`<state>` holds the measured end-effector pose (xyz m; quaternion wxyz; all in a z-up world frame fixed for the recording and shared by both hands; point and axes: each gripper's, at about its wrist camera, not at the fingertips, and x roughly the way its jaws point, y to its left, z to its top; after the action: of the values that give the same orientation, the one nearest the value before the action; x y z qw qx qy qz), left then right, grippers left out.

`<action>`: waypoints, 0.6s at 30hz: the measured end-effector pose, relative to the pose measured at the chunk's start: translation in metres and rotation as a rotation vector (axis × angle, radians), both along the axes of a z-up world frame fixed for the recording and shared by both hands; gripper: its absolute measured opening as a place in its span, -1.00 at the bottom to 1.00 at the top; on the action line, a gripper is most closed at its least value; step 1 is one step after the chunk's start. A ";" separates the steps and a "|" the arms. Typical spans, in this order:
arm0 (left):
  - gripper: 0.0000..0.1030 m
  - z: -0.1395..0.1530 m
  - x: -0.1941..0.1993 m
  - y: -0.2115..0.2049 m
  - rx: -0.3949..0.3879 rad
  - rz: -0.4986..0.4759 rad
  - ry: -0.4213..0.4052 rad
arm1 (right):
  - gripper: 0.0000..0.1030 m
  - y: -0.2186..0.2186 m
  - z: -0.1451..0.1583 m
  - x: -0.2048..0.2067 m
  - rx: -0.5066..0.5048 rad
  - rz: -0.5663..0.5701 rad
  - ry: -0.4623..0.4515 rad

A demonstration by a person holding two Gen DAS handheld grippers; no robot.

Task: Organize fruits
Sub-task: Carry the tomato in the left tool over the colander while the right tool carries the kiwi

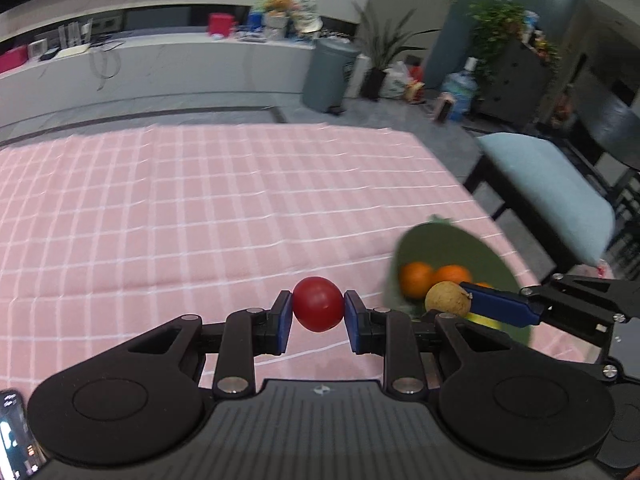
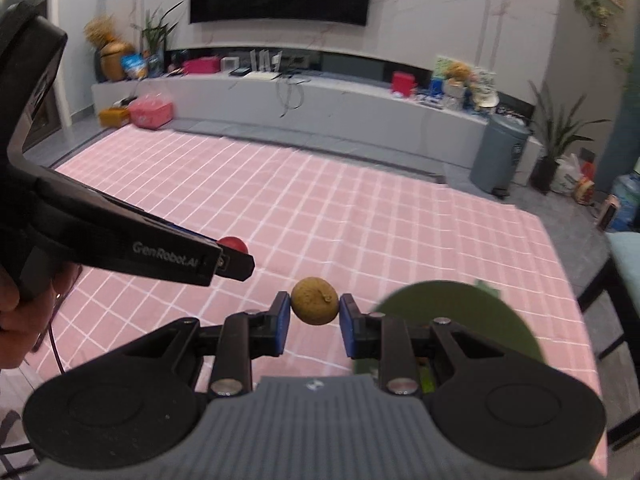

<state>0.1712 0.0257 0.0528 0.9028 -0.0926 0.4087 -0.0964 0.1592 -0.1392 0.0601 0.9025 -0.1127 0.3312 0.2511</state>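
Observation:
My left gripper (image 1: 318,310) is shut on a round red fruit (image 1: 318,304) and holds it above the pink checked tablecloth (image 1: 200,208). My right gripper (image 2: 314,308) is shut on a small tan round fruit (image 2: 314,300), which also shows in the left wrist view (image 1: 446,298) over the near edge of a green plate (image 1: 452,246). The plate holds two oranges (image 1: 418,278) and something yellow, partly hidden by the right gripper. In the right wrist view the plate (image 2: 460,308) lies just right of my gripper, and the red fruit (image 2: 234,244) peeks past the left gripper.
A chair with a pale blue cushion (image 1: 548,184) stands off the table's right edge. A grey bin (image 2: 500,156), potted plants and a long low cabinet (image 2: 320,96) lie beyond the far edge. A phone (image 1: 16,432) shows at the lower left.

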 end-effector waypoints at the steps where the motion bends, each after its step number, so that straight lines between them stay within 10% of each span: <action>1: -0.41 0.002 0.001 -0.006 0.000 -0.015 -0.006 | -0.57 -0.008 0.003 -0.001 0.003 -0.014 -0.004; 18: -0.41 -0.016 0.031 -0.121 0.079 -0.271 0.079 | -0.57 -0.100 -0.008 0.004 0.035 -0.216 0.076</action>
<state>0.2019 -0.0954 0.0368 0.8678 -0.0045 0.4560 -0.1975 0.1636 -0.2391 0.0522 0.9129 -0.0508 0.3711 0.1624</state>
